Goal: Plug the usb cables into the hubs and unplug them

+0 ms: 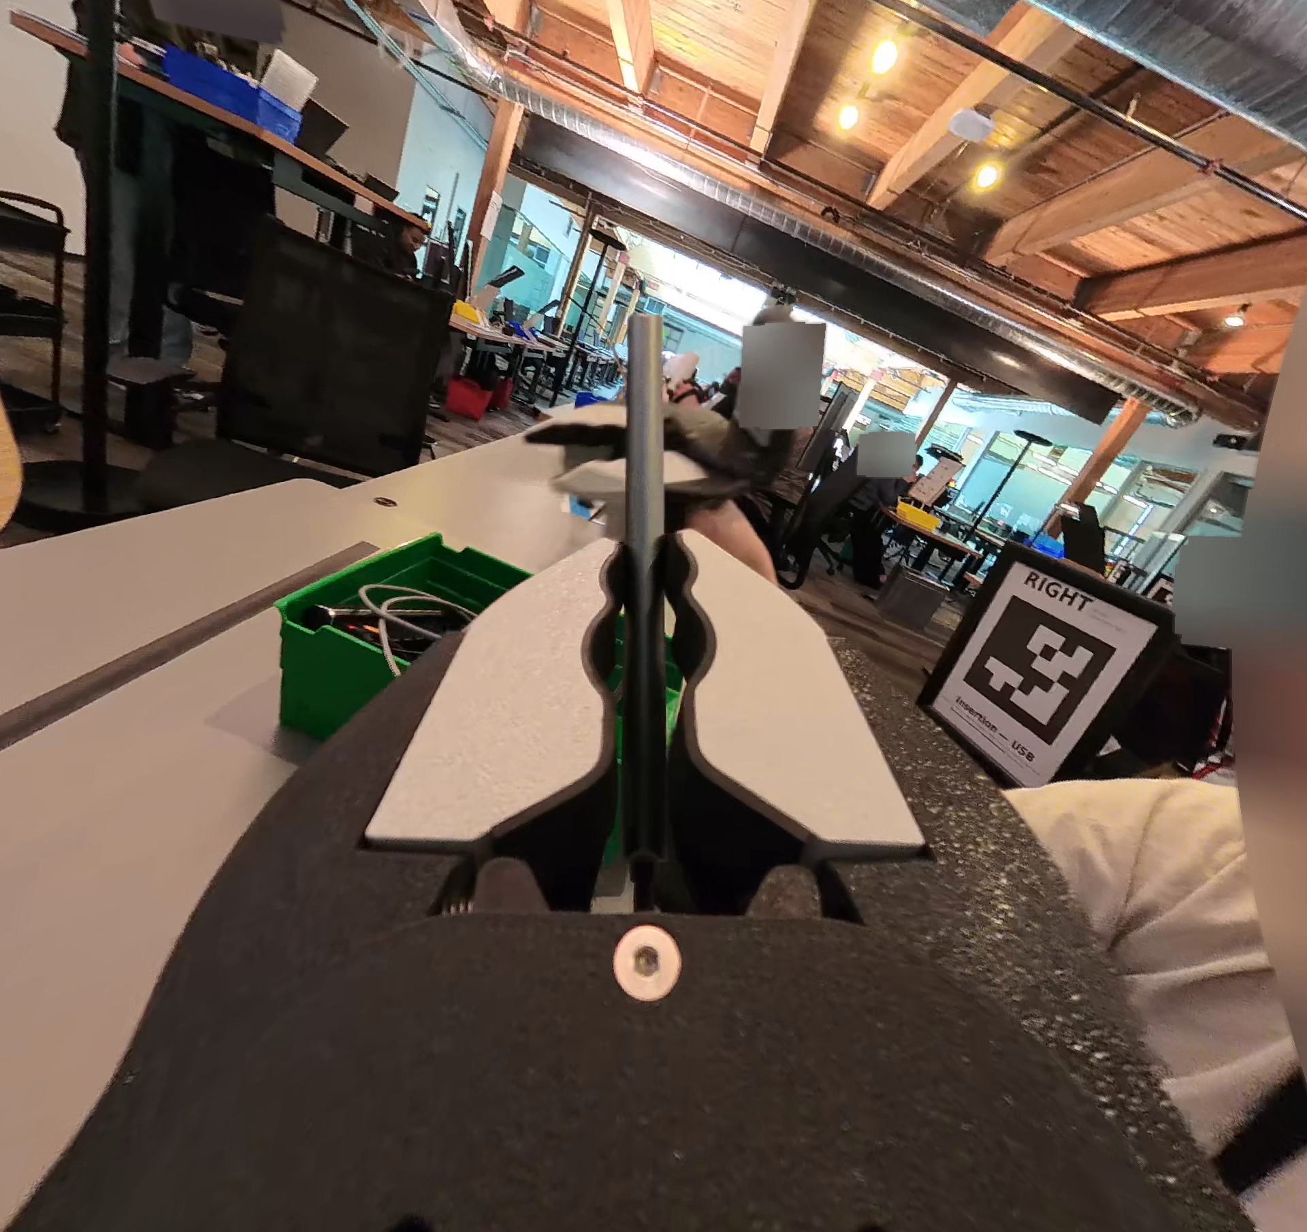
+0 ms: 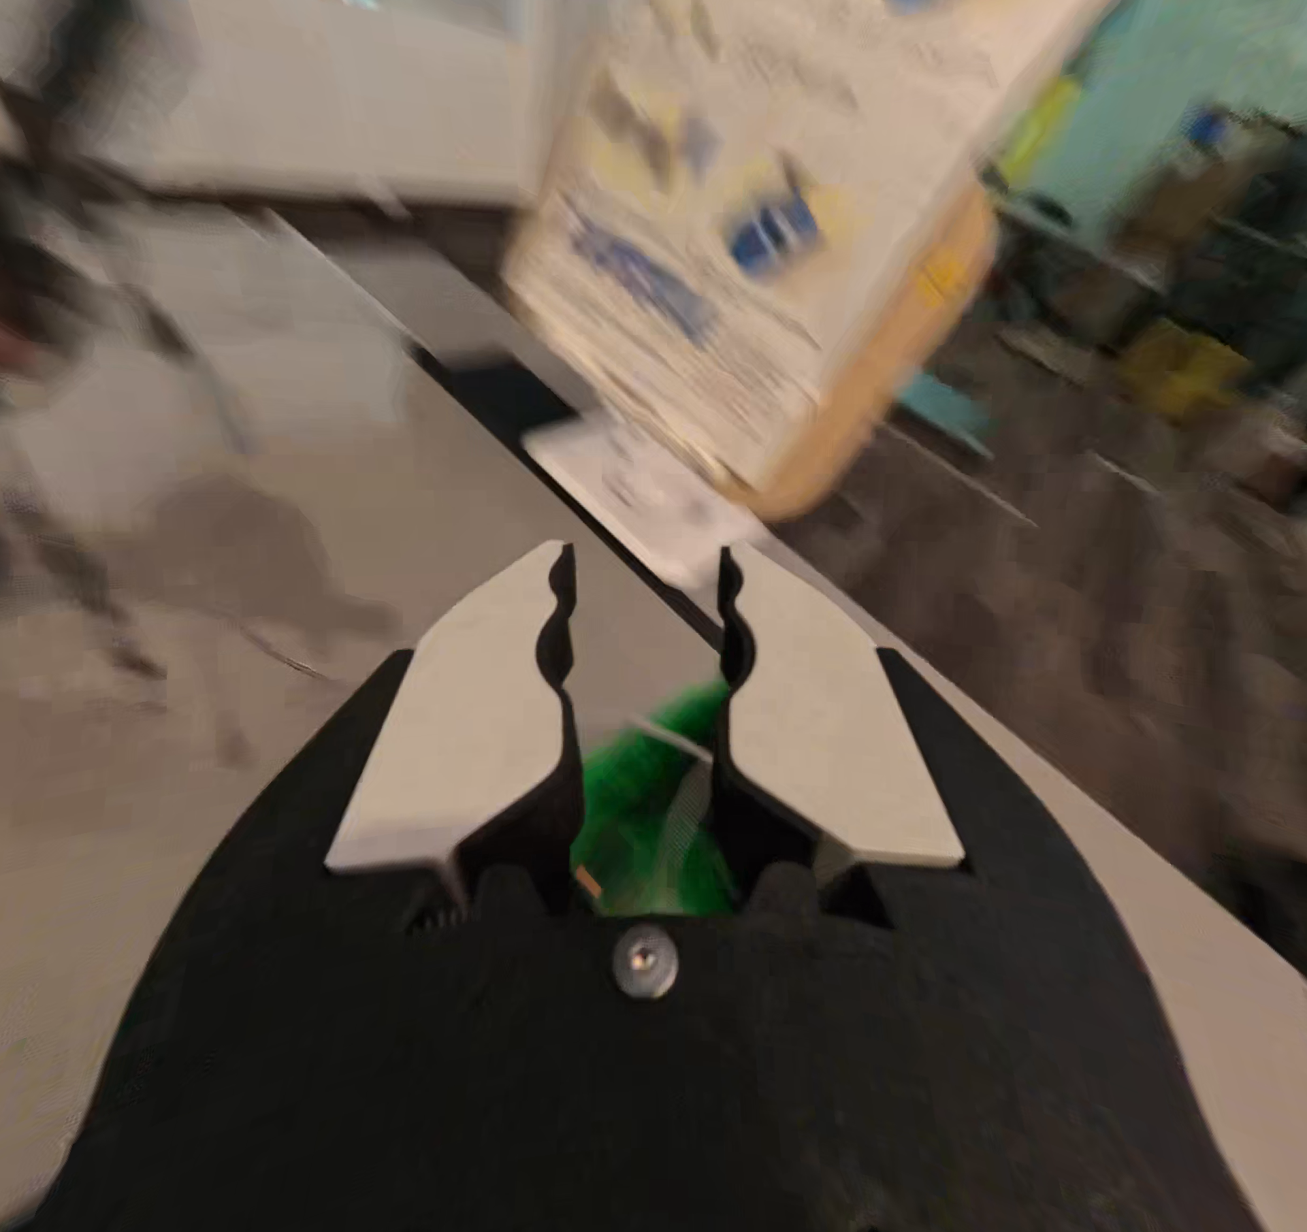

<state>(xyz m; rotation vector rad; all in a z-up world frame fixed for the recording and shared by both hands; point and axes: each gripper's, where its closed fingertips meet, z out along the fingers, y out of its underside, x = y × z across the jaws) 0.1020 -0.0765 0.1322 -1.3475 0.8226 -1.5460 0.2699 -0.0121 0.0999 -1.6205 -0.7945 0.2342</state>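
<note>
Clenched around a thin grey hub, the left gripper holds it edge-on and upright. Just behind and left of the hub sits a green bin of cables. Beyond the hub, the right gripper hovers; its own blurred view shows it released, empty.

Left wrist view sharp and bright, lit by warm ceiling bulbs and daylight from far windows — lines bent at the edges. Right wrist view dimmer, smeared by heavy motion blur — only the near gripper crisp.
</note>
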